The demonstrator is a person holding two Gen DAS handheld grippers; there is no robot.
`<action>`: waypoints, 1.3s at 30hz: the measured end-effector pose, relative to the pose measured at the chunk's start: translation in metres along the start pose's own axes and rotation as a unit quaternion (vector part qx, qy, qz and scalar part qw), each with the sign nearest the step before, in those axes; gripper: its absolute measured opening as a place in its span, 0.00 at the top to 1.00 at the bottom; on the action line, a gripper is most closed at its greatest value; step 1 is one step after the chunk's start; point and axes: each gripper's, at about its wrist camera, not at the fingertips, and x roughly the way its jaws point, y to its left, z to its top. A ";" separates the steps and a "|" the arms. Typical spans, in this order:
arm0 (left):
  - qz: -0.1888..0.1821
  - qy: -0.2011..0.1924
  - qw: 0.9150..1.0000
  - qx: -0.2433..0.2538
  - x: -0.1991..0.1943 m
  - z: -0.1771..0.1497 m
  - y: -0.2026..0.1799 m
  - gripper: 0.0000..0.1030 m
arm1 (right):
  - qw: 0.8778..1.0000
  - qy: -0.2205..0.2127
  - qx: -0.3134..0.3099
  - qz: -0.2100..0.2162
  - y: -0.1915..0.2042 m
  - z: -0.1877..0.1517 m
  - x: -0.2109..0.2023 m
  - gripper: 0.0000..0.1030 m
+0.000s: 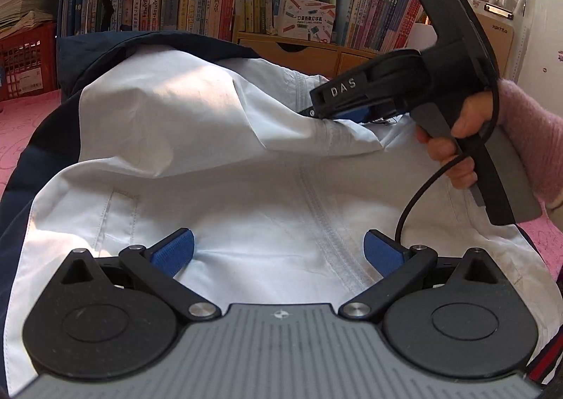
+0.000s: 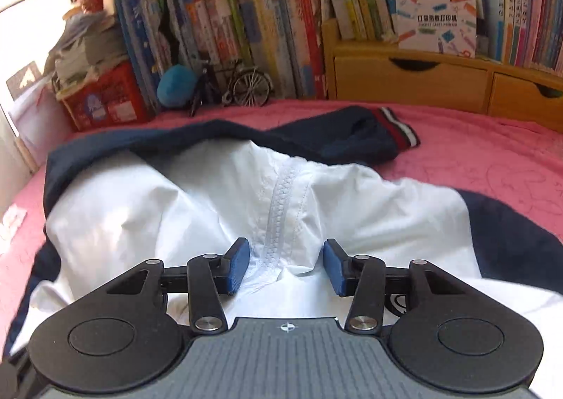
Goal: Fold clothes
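Observation:
A white jacket with navy sides point(image 1: 218, 166) lies spread on a pink bedspread point(image 1: 21, 124), its zipper point(image 1: 327, 233) running down the middle. My left gripper point(image 1: 279, 251) stands wide open just over the near white part, with only flat cloth between its blue pads point(image 1: 174, 251). A hand in a pink sleeve holds my right gripper point(image 1: 316, 114), whose tips pinch a raised fold of white cloth. In the right wrist view the right gripper point(image 2: 286, 263) has a bunched ridge of the jacket point(image 2: 369, 209) and zipper point(image 2: 281, 209) filling the gap between its pads. A navy sleeve with a striped cuff point(image 2: 397, 130) lies beyond.
Packed bookshelves point(image 2: 246, 29) and wooden drawers point(image 2: 404, 78) line the far edge of the bed. A red crate point(image 2: 102, 100), a blue plush ball point(image 2: 176, 86) and a small model bicycle point(image 2: 242, 82) stand at the back left. Bare pink bedspread point(image 2: 492, 166) shows right of the jacket.

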 end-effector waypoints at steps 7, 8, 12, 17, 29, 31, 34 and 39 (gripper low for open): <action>0.044 -0.068 0.997 -0.013 -0.036 0.053 0.007 0.00 | 0.998 -0.042 -0.044 0.002 -0.005 -0.049 -0.010 0.55; 0.056 -0.088 0.995 0.003 -0.042 0.069 0.005 0.00 | 0.997 -0.056 -0.050 0.000 -0.003 -0.055 -0.012 0.54; 0.110 -0.118 0.978 0.131 -0.006 0.133 -0.030 0.00 | 0.997 -0.060 -0.044 0.000 -0.001 -0.055 -0.014 0.53; 0.072 0.043 0.991 0.109 0.114 0.175 -0.040 0.00 | 0.997 -0.061 -0.041 0.002 -0.002 -0.054 -0.014 0.53; 0.142 0.153 0.978 0.022 0.252 0.185 -0.040 0.82 | 0.998 -0.064 -0.020 0.017 -0.014 -0.051 -0.014 0.52; 0.142 0.144 0.979 0.012 0.245 0.193 -0.032 0.94 | 0.998 -0.065 -0.015 0.022 -0.017 -0.050 -0.013 0.51; 0.160 0.096 0.982 0.014 0.214 0.223 -0.012 0.97 | 0.997 -0.065 -0.008 0.028 -0.021 -0.048 -0.012 0.50; 0.218 -0.004 0.976 -0.019 0.113 0.284 0.062 0.97 | 0.997 -0.066 -0.004 0.032 -0.024 -0.046 -0.010 0.50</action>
